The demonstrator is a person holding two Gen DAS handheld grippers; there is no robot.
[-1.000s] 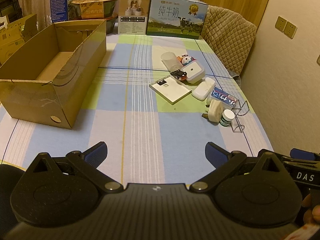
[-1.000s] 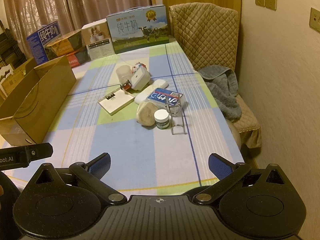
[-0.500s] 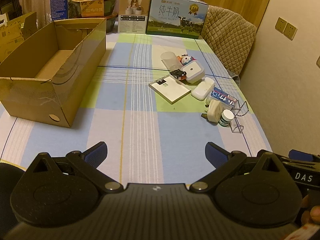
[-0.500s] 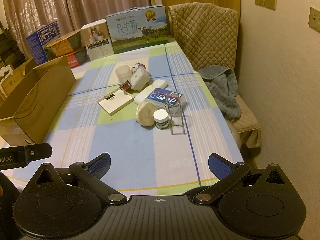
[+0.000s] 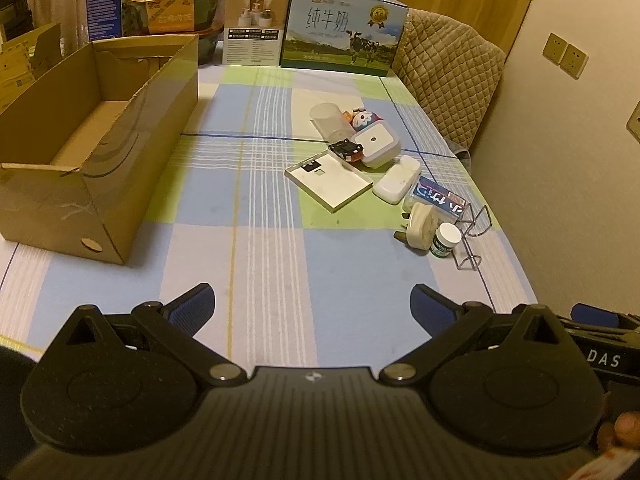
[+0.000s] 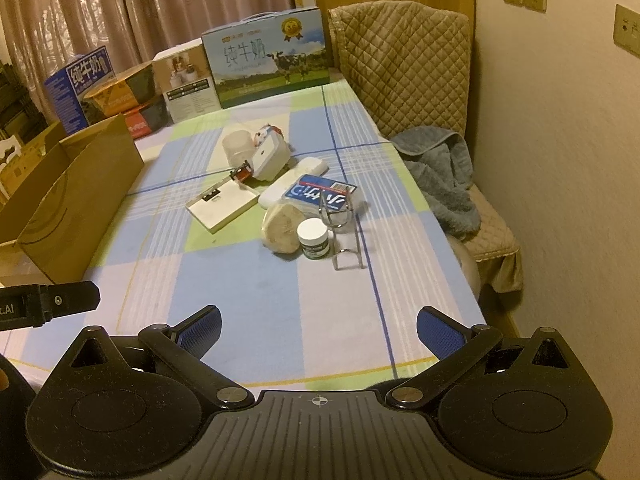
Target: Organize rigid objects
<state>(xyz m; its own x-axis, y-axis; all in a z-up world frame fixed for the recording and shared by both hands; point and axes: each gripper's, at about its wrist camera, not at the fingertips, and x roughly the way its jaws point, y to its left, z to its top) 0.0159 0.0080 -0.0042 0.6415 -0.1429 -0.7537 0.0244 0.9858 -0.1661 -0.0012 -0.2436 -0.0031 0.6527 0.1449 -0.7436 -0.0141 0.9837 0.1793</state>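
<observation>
A cluster of small rigid items lies on the checked tablecloth at the right: a flat white tray (image 5: 328, 181) (image 6: 222, 206), a white jar (image 5: 444, 241) (image 6: 314, 238), a cream plug (image 5: 419, 227) (image 6: 282, 228), a wire rack (image 5: 472, 232) (image 6: 340, 224), a blue-labelled pack (image 5: 440, 199) (image 6: 318, 194), a white soap-shaped case (image 5: 397, 181), a square white device (image 5: 375, 145) (image 6: 269, 156) and a clear cup (image 5: 329, 120) (image 6: 237, 144). An open cardboard box (image 5: 96, 136) (image 6: 76, 204) stands at the left. My left gripper (image 5: 312, 306) and right gripper (image 6: 318, 330) hover open and empty over the table's near end.
Milk cartons (image 5: 344, 26) and other boxes (image 5: 254, 24) line the table's far edge. A quilted chair (image 6: 404, 60) with a grey towel (image 6: 444, 172) sits to the right against the wall. The right gripper's side (image 5: 600, 356) shows in the left wrist view.
Both views have crept slightly forward toward the cluster of items. Neither gripper has changed its opening.
</observation>
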